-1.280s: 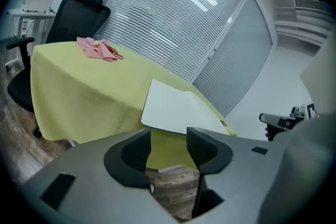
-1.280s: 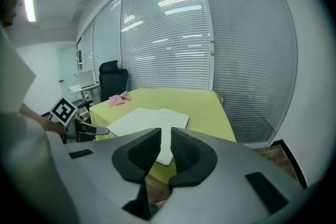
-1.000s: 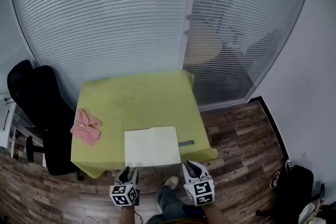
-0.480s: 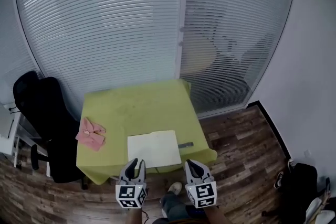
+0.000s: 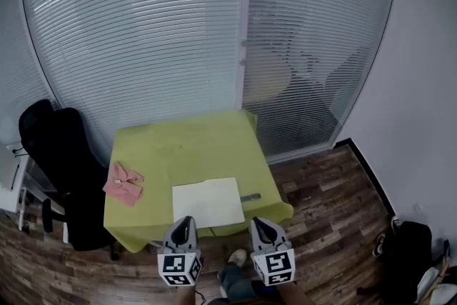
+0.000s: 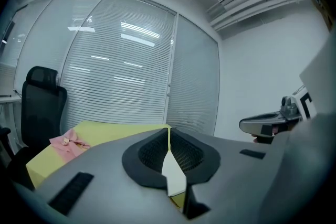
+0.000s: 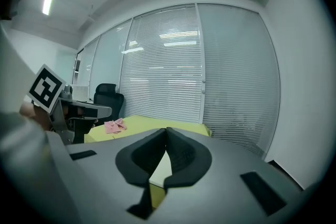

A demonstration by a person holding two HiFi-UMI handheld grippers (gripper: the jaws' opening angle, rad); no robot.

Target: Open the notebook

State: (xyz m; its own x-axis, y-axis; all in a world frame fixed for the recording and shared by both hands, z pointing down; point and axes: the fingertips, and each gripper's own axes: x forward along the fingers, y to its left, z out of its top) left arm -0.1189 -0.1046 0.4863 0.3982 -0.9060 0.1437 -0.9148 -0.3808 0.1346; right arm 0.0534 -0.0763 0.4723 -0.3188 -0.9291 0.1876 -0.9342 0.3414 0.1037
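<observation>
The white notebook [image 5: 207, 202] lies flat near the front edge of the yellow-green table [image 5: 186, 146]. Both grippers hover side by side in front of that edge, level, not touching the notebook. My left gripper [image 5: 183, 223] is closing, its tips all but together with nothing between them. My right gripper [image 5: 258, 223] is shut and empty. In the left gripper view the jaws [image 6: 168, 129] meet, and a slice of the notebook [image 6: 172, 177] shows below them. In the right gripper view the jaws [image 7: 167, 129] are pressed together over the notebook [image 7: 161, 169].
A pink cloth [image 5: 123, 182] lies at the table's left edge. A small grey bar [image 5: 250, 198] sits right of the notebook. A black office chair [image 5: 61, 168] stands left of the table. Glass walls with blinds stand behind, and a dark bag [image 5: 407, 253] is on the wooden floor at right.
Both grippers have lifted away from the table's front edge. The left jaws, forked apart earlier, have come together. The right jaws have also closed.
</observation>
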